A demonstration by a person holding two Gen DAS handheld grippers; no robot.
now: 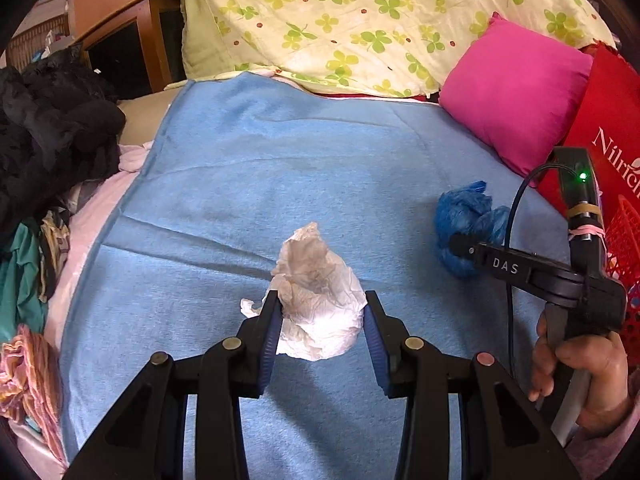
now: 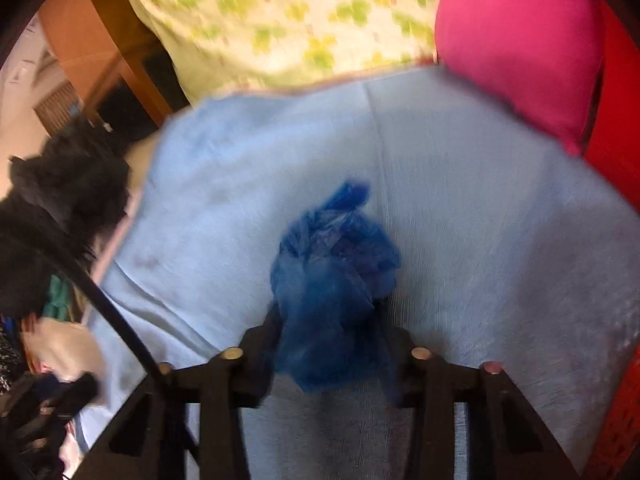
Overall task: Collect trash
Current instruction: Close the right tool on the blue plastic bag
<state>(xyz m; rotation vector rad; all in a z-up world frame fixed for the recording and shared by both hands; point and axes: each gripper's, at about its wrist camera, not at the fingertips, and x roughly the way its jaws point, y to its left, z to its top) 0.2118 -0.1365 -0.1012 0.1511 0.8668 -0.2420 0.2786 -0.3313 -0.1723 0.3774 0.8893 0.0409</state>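
A crumpled white tissue point(image 1: 318, 300) lies on the light blue blanket point(image 1: 280, 168). My left gripper point(image 1: 322, 312) has its blue-padded jaws on both sides of the tissue, touching it. A crumpled blue plastic bag point(image 1: 466, 224) lies further right on the blanket. The right gripper point(image 1: 460, 245) shows in the left wrist view with its tip at the bag. In the blurred right wrist view the blue bag point(image 2: 334, 280) sits between my right gripper's jaws point(image 2: 332, 332), which press on it.
A pink pillow point(image 1: 516, 96) and a clover-print quilt point(image 1: 360, 20) lie at the back. A red bag point(image 1: 608, 128) and a red basket point(image 1: 624, 248) stand at the right. Dark clothes point(image 1: 52, 128) are piled at the left, beside a wooden cabinet point(image 1: 120, 20).
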